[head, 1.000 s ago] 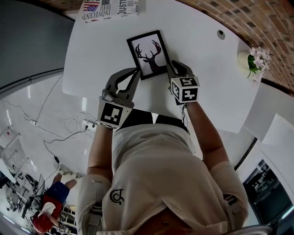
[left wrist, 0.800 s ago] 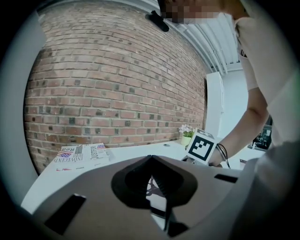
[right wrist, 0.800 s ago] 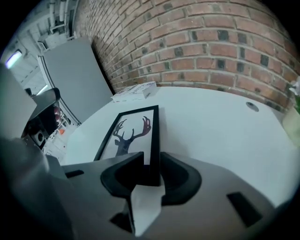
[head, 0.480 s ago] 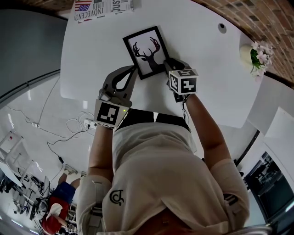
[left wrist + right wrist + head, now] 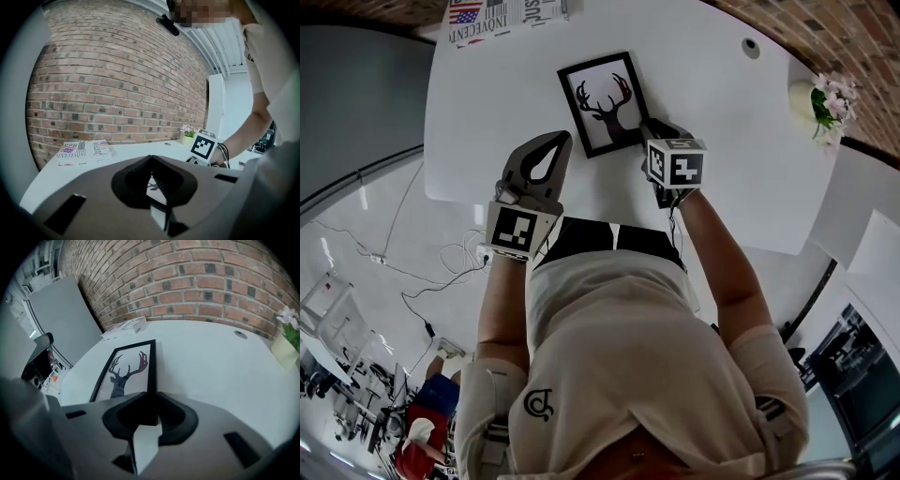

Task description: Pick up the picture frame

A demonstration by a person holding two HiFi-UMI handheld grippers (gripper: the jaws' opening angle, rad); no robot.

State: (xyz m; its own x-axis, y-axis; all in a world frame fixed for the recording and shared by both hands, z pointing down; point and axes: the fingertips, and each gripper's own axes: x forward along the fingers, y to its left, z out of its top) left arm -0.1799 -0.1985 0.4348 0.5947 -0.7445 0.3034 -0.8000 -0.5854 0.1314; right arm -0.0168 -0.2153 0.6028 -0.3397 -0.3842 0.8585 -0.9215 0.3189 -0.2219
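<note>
The picture frame (image 5: 602, 101), black-edged with a dark deer silhouette, lies flat on the white table (image 5: 722, 141). My right gripper (image 5: 645, 127) points steeply down at the frame's near right corner. In the right gripper view the frame (image 5: 124, 371) has its right edge running between the jaws of my right gripper (image 5: 151, 393). These jaws have just been closing and now pinch that edge. My left gripper (image 5: 560, 139) hovers just left of the frame's near left corner, shut and empty. Its tips (image 5: 151, 157) meet in the left gripper view.
A folded newspaper (image 5: 502, 14) lies at the table's far left edge. A small pot of pale flowers (image 5: 823, 98) stands at the far right. A round cable port (image 5: 751, 45) sits in the tabletop beyond the frame. The table's near edge runs just under both grippers.
My right gripper has sunk onto the frame's near right corner and its jaws have come in on the edge. The left gripper has hardly moved.
</note>
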